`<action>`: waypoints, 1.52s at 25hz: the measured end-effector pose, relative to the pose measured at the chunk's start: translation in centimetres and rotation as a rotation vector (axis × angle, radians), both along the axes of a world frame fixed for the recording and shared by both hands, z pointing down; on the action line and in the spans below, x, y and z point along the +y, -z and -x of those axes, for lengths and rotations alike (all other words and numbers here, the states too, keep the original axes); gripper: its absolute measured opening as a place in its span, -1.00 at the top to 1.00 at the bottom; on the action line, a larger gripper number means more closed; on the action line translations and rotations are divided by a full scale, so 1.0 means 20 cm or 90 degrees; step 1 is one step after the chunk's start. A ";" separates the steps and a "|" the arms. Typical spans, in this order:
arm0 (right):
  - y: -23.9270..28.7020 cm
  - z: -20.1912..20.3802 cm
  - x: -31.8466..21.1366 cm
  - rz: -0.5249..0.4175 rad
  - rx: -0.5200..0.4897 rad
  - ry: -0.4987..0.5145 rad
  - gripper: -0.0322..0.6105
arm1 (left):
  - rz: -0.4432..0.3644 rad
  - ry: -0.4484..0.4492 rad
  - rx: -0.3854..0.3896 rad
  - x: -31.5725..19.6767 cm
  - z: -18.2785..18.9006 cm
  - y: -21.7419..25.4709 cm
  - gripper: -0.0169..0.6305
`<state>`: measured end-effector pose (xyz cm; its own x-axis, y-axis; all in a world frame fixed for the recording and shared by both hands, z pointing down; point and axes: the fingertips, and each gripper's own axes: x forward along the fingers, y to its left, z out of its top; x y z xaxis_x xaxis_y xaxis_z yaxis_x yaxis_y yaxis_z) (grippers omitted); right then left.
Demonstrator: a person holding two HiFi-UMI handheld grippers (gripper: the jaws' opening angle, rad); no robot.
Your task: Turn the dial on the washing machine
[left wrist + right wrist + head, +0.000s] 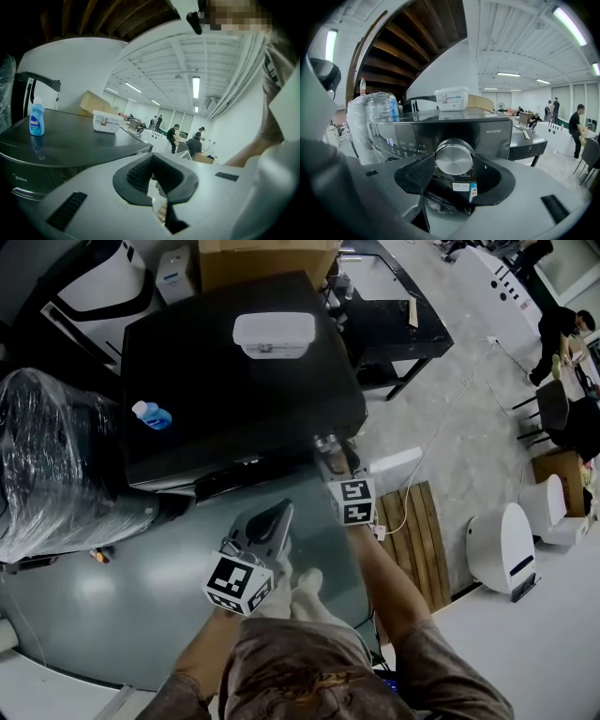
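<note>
My right tongs (459, 172) stand released at frame centre, the washing machine (487, 133) dial (454, 158) between them; my left tongs (158, 177) gape empty.

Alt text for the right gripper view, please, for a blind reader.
The right gripper's open tongs frame a round brushed-metal dial on the front of a dark glossy washing machine, without gripping it. A white lidded plastic box sits on the machine's top.

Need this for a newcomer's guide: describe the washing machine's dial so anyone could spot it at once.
Find the big glossy black washing machine with a white plastic box on top. On its dark front panel, right of the lit display, sits a round brushed-metal dial, the only silver, protruding part there.
</note>
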<state>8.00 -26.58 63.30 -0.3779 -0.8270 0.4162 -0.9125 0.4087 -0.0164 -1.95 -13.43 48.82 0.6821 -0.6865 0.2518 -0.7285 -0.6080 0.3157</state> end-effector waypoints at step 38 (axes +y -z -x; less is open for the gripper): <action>-0.01 -0.09 0.00 0.163 -0.521 -0.143 0.15 | 0.007 -0.002 -0.010 0.04 -0.01 0.00 0.97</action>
<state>9.78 -26.51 63.49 -0.4777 -0.8361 0.2697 -0.6334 0.1150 -0.7652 -1.68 -12.68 48.88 0.6797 -0.6819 0.2700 -0.7319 -0.6068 0.3099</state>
